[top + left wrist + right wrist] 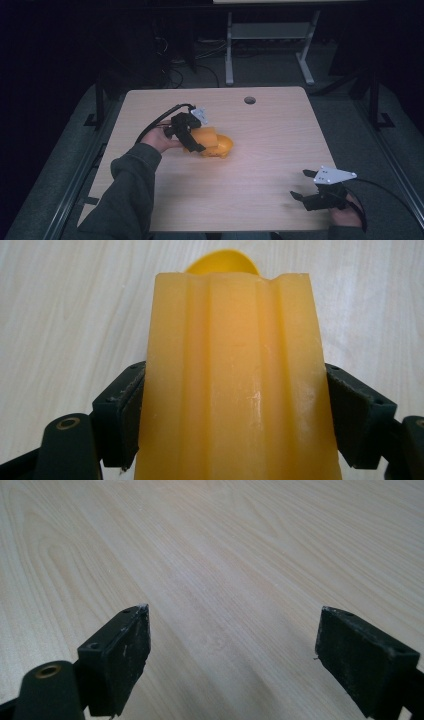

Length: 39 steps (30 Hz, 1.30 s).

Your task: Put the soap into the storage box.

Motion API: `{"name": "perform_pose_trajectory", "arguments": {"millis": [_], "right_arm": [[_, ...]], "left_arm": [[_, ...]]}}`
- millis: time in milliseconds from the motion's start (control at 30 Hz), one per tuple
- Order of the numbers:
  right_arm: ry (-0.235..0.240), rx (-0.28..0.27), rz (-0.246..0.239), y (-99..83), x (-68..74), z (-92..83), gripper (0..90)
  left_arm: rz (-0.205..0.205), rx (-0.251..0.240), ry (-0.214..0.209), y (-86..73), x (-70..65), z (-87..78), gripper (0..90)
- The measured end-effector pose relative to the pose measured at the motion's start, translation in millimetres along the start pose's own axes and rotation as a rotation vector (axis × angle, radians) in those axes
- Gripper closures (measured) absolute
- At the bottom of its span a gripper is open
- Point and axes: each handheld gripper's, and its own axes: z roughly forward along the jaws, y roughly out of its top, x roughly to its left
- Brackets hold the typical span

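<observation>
A yellow ribbed plastic piece (209, 138) lies left of the table's middle, and my left gripper (196, 141) is shut on it. In the left gripper view both black pads press the sides of the yellow ribbed piece (235, 385), and a rounded yellow part (222, 262) shows beyond its far end. That rounded yellow part (223, 146) rests on the table at the piece's right. My right gripper (301, 186) hovers open near the front right edge. Its jaws stand wide apart in the right gripper view (232, 645), with bare wood between them.
The light wooden table (260, 150) has a round cable hole (249, 100) near its far edge. A white desk frame (267, 45) stands on the dark floor beyond it. Black cables trail from both grippers.
</observation>
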Motion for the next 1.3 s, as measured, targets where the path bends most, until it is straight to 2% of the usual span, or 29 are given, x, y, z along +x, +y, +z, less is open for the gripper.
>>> {"name": "perform_pose_trajectory", "arguments": {"millis": [67, 233, 267, 633, 1100, 1300], "right_arm": [[0.001, 0.0, 0.003, 0.1, 0.4, -0.1, 13.9], [0.0, -0.001, 0.003, -0.3, 0.1, -0.3, 14.0], [0.002, 0.001, 0.003, -0.4, 0.1, -0.1, 13.9], [0.002, 0.004, 0.003, -0.9, -0.5, 0.3, 13.9], [0.006, 0.006, 0.003, -1.0, -0.8, 0.6, 13.9], [0.007, 0.006, -0.001, -1.0, -1.0, 0.9, 13.9]], "left_arm": [[-0.005, -0.012, -0.01, 1.8, 3.0, 2.3, 21.1], [0.002, -0.006, -0.018, 6.7, 6.3, 7.8, 21.1], [0.002, -0.017, -0.032, 9.0, 8.0, 10.5, 21.0], [0.01, -0.039, -0.052, 19.3, 14.3, 21.0, 21.1], [0.021, -0.023, -0.091, 26.8, 17.3, 41.4, 21.1], [0.02, -0.019, -0.095, 26.3, 18.6, 47.2, 21.0]]}}
